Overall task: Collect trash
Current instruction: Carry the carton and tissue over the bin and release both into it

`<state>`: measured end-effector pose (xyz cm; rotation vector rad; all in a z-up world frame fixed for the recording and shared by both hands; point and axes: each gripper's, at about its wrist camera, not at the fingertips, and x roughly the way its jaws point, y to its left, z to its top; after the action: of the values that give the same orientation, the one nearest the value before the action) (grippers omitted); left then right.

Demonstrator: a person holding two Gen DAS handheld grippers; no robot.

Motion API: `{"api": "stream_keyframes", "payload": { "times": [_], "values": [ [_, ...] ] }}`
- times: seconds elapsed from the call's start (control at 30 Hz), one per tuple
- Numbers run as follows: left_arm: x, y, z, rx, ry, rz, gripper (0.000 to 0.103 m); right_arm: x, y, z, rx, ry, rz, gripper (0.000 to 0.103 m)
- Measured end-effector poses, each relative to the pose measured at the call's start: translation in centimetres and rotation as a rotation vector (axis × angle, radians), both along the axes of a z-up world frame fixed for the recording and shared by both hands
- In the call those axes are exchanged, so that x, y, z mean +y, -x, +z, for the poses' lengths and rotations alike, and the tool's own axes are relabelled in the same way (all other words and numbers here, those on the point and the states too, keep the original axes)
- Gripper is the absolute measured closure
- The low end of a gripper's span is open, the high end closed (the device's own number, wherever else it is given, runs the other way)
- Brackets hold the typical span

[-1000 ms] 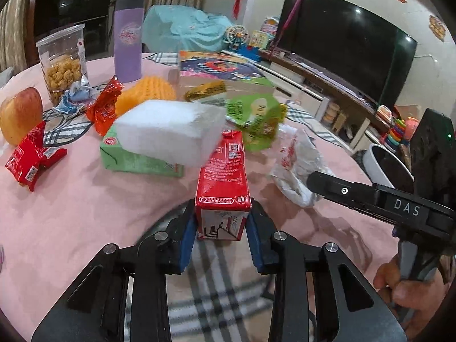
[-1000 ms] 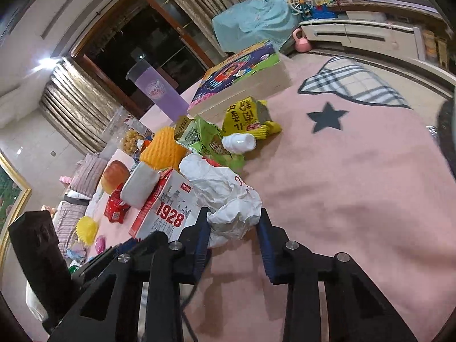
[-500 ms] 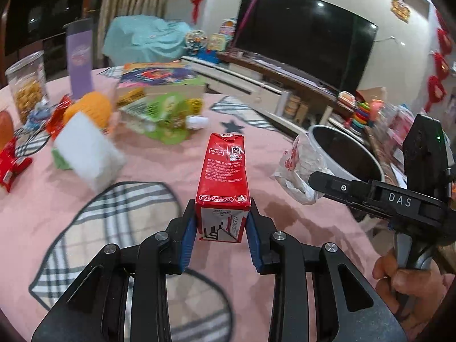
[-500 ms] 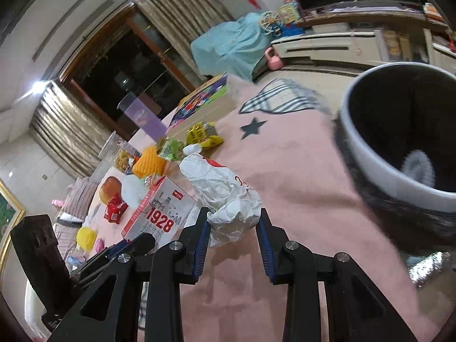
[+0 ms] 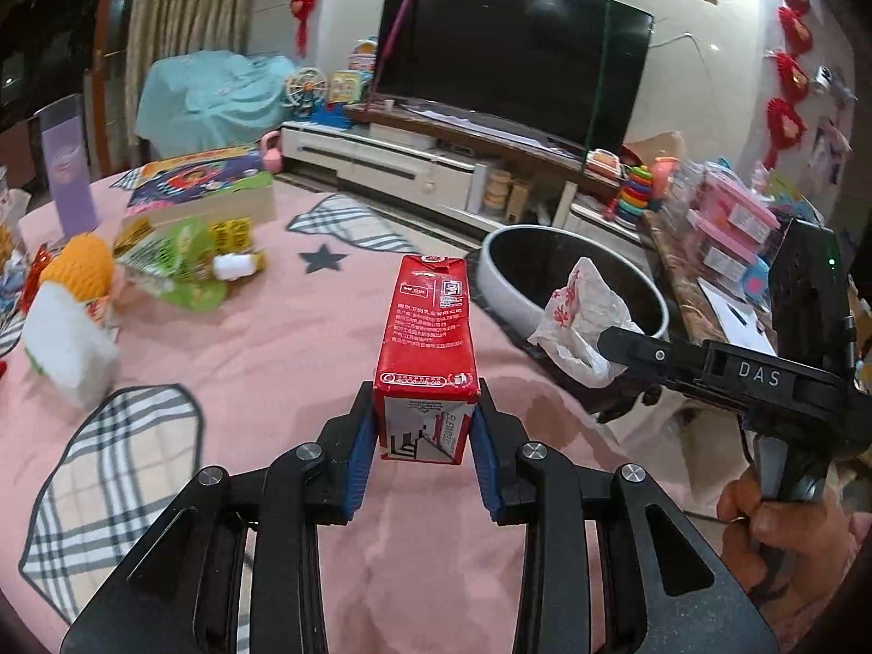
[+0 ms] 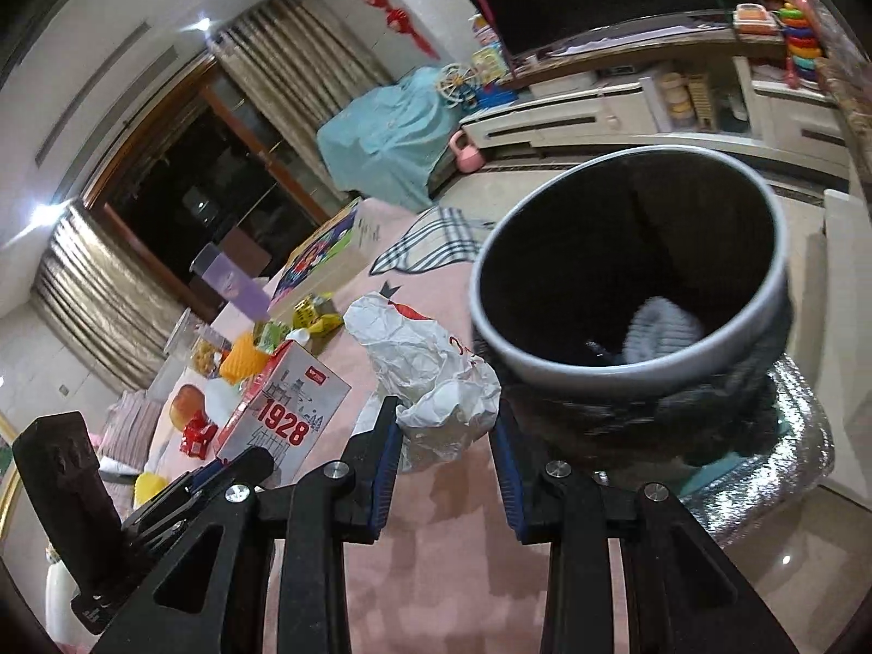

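Beyond the pink table [image 5: 283, 338] stands the bin [image 6: 643, 365] (something pale inside). Your left gripper [image 5: 425, 436] clamps a red carton [image 5: 428, 349] upright above the tablecloth — your right gripper [image 6: 447, 436] pinches a crumpled white bag [image 6: 430, 365] just beside the bin's rim.

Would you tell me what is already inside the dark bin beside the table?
In the right wrist view, the bin holds one pale, blurred lump near its bottom. The near wall hides the rest of the floor, and the interior is otherwise too dark to read.
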<state>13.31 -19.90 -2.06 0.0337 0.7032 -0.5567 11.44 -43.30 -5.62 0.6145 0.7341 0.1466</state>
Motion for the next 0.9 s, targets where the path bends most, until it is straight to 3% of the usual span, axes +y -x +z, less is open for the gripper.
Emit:
{"api": "stream_keyframes", "payload": {
  "times": [0.37,0.9],
  "values": [
    [-4.3,0.3,1.0,-0.026,-0.008,-0.078,0.072,-3.6,1.7,0.7,-0.023,0.009,-0.086,0.07],
    [-8.3,-1.7,1.6,-0.018,-0.001,-0.119,0.072,-7.4,0.8,1.0,-0.013,0.063,-0.155,0.07]
  ]
}}
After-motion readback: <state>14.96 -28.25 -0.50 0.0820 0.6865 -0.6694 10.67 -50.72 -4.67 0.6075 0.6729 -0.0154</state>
